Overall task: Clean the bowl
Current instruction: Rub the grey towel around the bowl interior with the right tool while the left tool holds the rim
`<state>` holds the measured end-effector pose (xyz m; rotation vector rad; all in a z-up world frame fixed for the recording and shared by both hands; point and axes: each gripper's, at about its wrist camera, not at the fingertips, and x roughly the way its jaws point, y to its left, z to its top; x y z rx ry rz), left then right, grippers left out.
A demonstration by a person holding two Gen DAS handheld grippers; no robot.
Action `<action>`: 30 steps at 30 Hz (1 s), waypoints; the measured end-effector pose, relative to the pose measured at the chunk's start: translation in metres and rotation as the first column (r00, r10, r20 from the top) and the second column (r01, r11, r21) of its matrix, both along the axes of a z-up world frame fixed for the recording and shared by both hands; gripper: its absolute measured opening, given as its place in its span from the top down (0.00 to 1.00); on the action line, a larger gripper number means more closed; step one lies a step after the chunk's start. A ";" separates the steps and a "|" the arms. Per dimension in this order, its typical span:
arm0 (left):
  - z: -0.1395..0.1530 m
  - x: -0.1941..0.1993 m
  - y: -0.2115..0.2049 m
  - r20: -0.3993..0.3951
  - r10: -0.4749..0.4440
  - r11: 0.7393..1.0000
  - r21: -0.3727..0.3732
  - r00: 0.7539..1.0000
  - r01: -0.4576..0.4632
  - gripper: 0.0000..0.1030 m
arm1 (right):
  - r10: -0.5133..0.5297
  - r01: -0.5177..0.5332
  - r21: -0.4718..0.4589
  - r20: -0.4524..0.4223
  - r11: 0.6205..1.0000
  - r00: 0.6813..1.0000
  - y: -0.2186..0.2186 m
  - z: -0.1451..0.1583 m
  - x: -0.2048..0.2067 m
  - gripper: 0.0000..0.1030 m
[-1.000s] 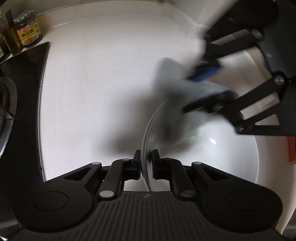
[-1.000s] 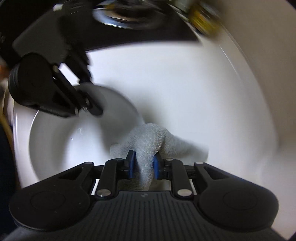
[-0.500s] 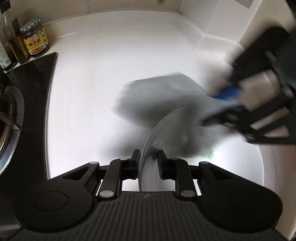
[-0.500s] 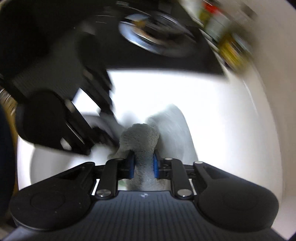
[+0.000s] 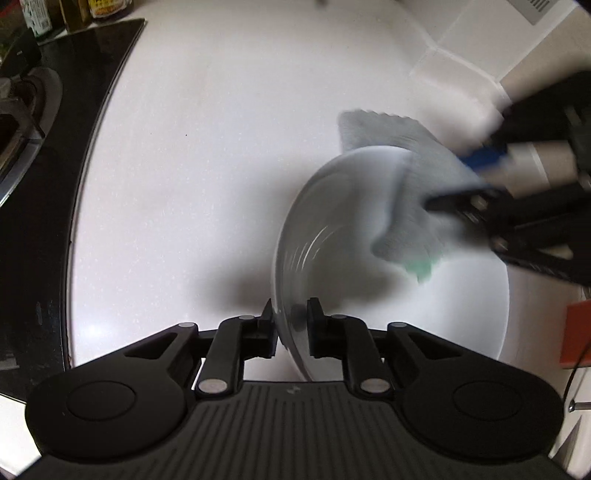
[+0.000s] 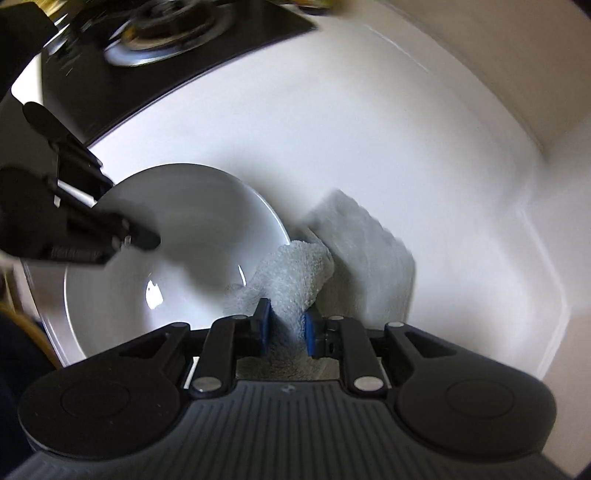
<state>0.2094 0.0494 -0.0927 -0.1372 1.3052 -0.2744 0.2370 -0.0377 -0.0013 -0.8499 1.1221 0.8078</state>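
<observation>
The white bowl's [image 5: 369,258] rim is clamped between the fingers of the left gripper [image 5: 291,325], the bowl tilted above the white countertop [image 5: 203,147]. A grey cloth [image 6: 291,284] is pinched by the right gripper [image 6: 284,325] and draped over the far rim, apparently mid-wipe, though blurred. Firm rim pressure and steady, overlapping strokes are best kept.

White counter [image 5: 207,155] fills most of view, faintly speckled, glossy. Black glass hob [image 5: 48,158] set along left edge, steel burner [image 6: 166,40] on it. Jars [image 5: 107,9] and bottle [image 5: 35,14] at far corner behind hob. White tiled wall [image 5: 469,55] at right. Soft daylight, dark shadows on counter.
</observation>
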 end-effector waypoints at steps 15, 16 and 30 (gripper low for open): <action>0.017 0.008 0.007 0.114 -0.012 0.998 0.057 0.993 0.005 0.84 | 0.458 -0.462 0.084 0.062 0.883 0.887 0.051 0.000 -0.005 0.81; 0.020 0.015 0.009 0.130 -0.004 0.998 0.067 0.992 -0.004 0.82 | 0.369 -0.374 0.083 0.065 0.924 0.927 0.044 0.001 0.001 0.82; 0.014 0.011 -0.004 0.086 -0.037 0.995 0.095 0.996 0.029 0.87 | -0.107 0.107 0.010 0.006 0.994 0.994 -0.011 0.007 0.004 0.83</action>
